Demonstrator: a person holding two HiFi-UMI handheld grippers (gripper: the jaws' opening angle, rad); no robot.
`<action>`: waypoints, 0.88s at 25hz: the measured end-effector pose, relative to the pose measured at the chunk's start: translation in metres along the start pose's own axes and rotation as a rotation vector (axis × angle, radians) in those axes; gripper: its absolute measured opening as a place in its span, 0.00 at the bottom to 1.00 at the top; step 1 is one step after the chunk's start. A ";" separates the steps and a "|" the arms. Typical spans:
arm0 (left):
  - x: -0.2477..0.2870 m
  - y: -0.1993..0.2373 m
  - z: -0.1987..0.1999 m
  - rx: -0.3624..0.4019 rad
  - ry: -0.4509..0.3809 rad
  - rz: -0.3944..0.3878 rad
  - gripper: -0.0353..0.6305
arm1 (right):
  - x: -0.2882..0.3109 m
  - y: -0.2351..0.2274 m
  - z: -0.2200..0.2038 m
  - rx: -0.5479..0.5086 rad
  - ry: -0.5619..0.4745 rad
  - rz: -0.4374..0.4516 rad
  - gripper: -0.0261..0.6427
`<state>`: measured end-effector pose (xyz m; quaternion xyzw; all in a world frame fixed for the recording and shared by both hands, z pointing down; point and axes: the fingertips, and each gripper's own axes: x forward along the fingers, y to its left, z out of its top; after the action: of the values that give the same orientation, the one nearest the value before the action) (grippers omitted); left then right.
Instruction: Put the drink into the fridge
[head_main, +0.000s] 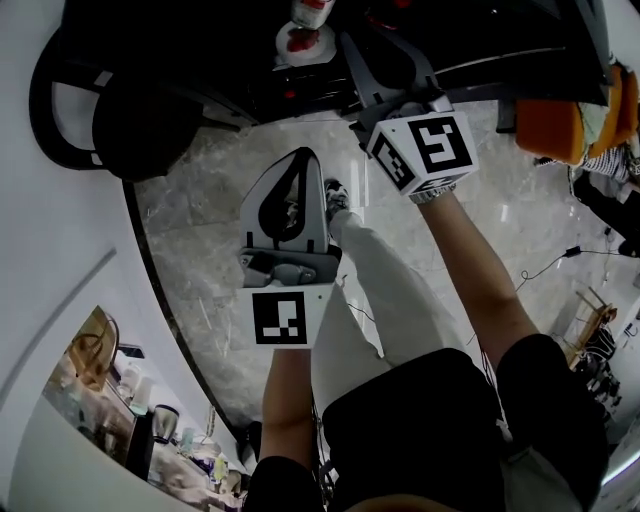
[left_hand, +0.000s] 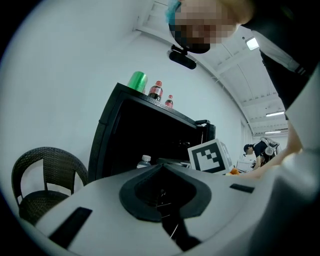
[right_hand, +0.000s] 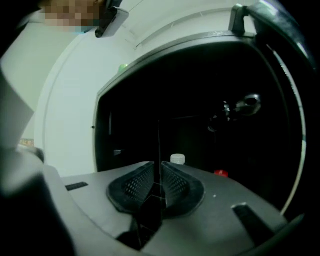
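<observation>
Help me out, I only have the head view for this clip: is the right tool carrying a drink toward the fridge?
Observer: No. In the right gripper view, the right tool has only a thin gap between its jaws, and nothing is in it.
Operator: Is any drink in the fridge already?
Observer: Yes. A white-capped bottle stands inside the dark fridge, just beyond that tool.
Operator: What sits on top of the fridge?
Observer: In the left gripper view, a green can is at the left end of the fridge top.
</observation>
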<state>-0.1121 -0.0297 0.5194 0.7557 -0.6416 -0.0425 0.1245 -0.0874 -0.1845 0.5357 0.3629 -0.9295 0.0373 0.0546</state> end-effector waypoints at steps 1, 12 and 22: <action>0.001 -0.001 0.001 0.003 -0.004 -0.004 0.07 | -0.005 0.002 -0.002 0.009 0.003 0.000 0.11; 0.000 -0.012 0.019 0.026 -0.030 -0.021 0.07 | -0.078 0.030 0.007 0.089 0.036 0.006 0.06; -0.027 -0.032 0.079 0.083 -0.049 -0.002 0.07 | -0.136 0.051 0.072 0.132 0.018 -0.003 0.06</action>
<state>-0.1041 -0.0095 0.4330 0.7597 -0.6447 -0.0344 0.0772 -0.0280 -0.0638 0.4456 0.3668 -0.9239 0.1017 0.0387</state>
